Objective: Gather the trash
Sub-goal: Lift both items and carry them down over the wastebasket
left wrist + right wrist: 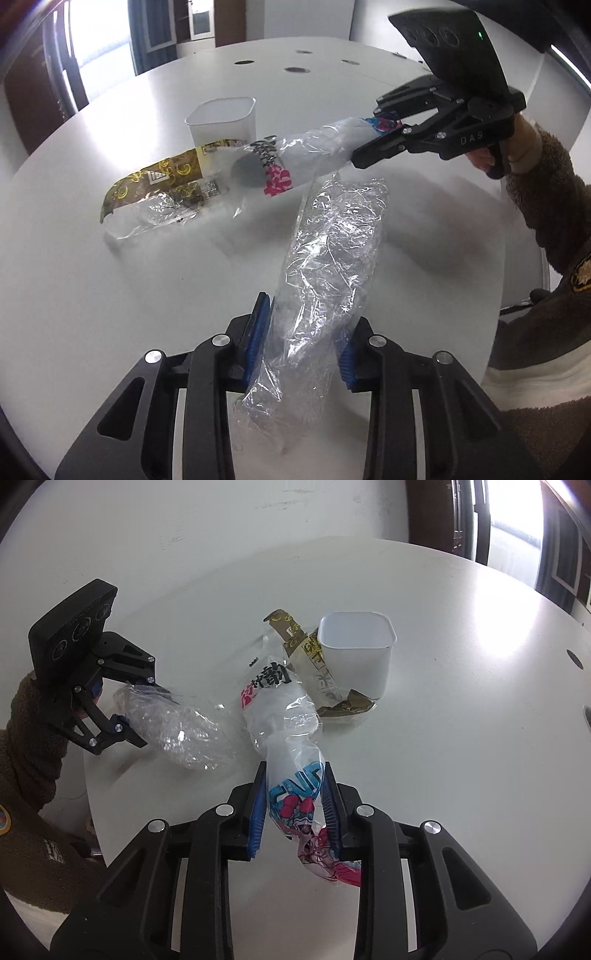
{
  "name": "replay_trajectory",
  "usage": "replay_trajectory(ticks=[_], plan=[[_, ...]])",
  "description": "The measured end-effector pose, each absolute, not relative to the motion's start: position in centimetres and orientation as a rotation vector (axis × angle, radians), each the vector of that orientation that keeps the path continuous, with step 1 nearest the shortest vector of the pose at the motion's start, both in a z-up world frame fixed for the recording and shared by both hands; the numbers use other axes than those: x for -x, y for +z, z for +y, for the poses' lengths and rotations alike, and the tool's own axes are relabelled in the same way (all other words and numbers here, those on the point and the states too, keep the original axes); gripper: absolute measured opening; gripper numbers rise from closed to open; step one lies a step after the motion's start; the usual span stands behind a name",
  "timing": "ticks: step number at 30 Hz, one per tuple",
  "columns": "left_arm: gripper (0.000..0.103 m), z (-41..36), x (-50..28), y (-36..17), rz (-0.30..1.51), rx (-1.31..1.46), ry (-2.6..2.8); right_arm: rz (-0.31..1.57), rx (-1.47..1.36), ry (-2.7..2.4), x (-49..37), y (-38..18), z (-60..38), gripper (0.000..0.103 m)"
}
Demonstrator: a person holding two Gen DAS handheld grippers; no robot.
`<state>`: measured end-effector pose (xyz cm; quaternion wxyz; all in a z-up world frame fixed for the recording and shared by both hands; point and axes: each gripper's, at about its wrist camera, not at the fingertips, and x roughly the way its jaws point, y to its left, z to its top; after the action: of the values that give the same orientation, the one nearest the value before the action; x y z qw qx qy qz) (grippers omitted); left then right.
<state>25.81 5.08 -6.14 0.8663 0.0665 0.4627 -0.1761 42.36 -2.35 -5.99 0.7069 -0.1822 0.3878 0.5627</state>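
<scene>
Your left tool (303,332) is clamped on a clear bag (332,258). The bag is crinkly and shiny. One end sits between the two blue pads (258,332), and the rest sticks out in front of the tool, over the white table (92,295). From the right camera you can see the same left tool (136,716) off to the left side, with the clear bag (184,734) bulging out past its tips.

Your right tool (295,805) is clamped on a white bag (291,746) with pink and blue pictures on it. The picture end is squeezed between the blue pads (258,808). The white end reaches out ahead of the tool. From the left camera, the right tool (373,144) is up and to the right, and the white bag (314,151) hangs out from it toward the left.

Just past the white bag lies a gold wrapper (325,679). It is brown and gold with a clear part, and it rests on the table. It touches a white tub (356,653) that stands upright behind it. The tub has nothing in it. In the left camera the gold wrapper (155,184) lies ahead and to the left, with the tub (221,122) just behind it.
</scene>
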Motion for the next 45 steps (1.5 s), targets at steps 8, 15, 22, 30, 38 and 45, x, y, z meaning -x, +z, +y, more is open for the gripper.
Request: replay_trajectory(ticks=[8, 15, 22, 30, 38, 45], plan=[[0.032, 4.2, -21.3, -4.0, 0.873, -0.02, -0.311, 0.835, 0.316, 1.234, -39.0, -4.5, -6.4, 0.023], [0.032, 1.6, -18.3, -2.8, 0.791, 0.038, -0.281, 0.82, 0.321, 1.208, -36.3, -4.1, -8.9, 0.022], [0.032, -0.3, -14.6, -3.0, 0.762, 0.042, -0.152, 0.8, 0.308, 1.201, -33.2, -4.4, -9.9, 0.022], [0.032, -2.1, -10.6, -4.0, 0.706, 0.112, -0.133, 0.786, 0.263, 1.188, -29.1, -4.8, -11.7, 0.022], [0.032, -4.0, -8.6, -4.9, 0.697, 0.121, -0.141, 0.759, 0.247, 1.17, -25.8, -5.1, -13.9, 0.022], [0.032, -5.5, -8.0, -6.5, 0.722, 0.135, -0.15, 0.773, 0.251, 1.146, -23.8, -6.9, -15.2, 0.022]])
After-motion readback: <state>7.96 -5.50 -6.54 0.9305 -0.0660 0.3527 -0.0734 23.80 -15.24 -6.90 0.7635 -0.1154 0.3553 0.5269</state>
